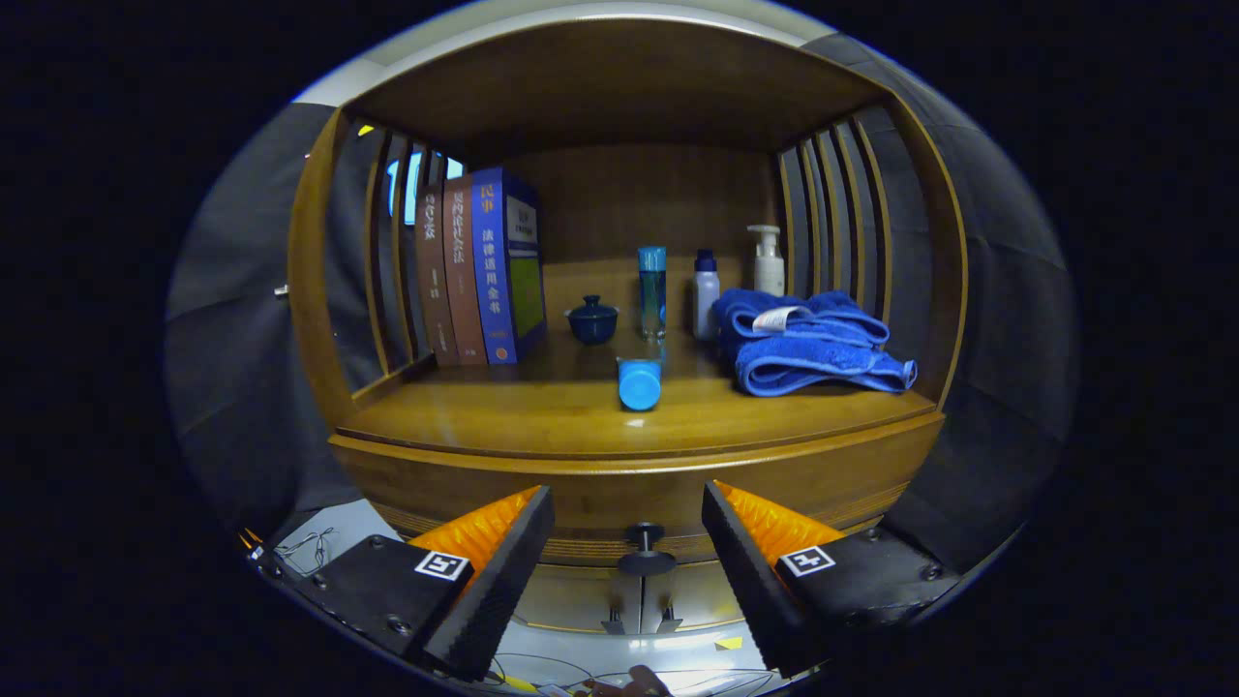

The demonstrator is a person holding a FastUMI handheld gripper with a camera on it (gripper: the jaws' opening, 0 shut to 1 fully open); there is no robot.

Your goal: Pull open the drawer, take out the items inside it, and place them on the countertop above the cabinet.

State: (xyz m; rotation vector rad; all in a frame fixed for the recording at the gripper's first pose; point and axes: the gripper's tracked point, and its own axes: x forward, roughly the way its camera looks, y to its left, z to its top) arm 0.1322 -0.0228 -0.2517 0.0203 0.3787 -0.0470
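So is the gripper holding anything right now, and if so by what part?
Nothing is held. The gripper is open, its fingers spread to either side of the drawer knob without touching it; the drawer looks shut.

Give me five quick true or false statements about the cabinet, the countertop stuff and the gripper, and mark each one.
1. The gripper is open, the drawer knob between its fingers, untouched. True.
2. The drawer is pulled out. False: it looks closed.
3. A blue towel lies folded on the countertop, right of the bottles. True.
4. The books lie flat in a stack. False: they stand upright.
5. The blue tube stands upright. False: it lies on its side.
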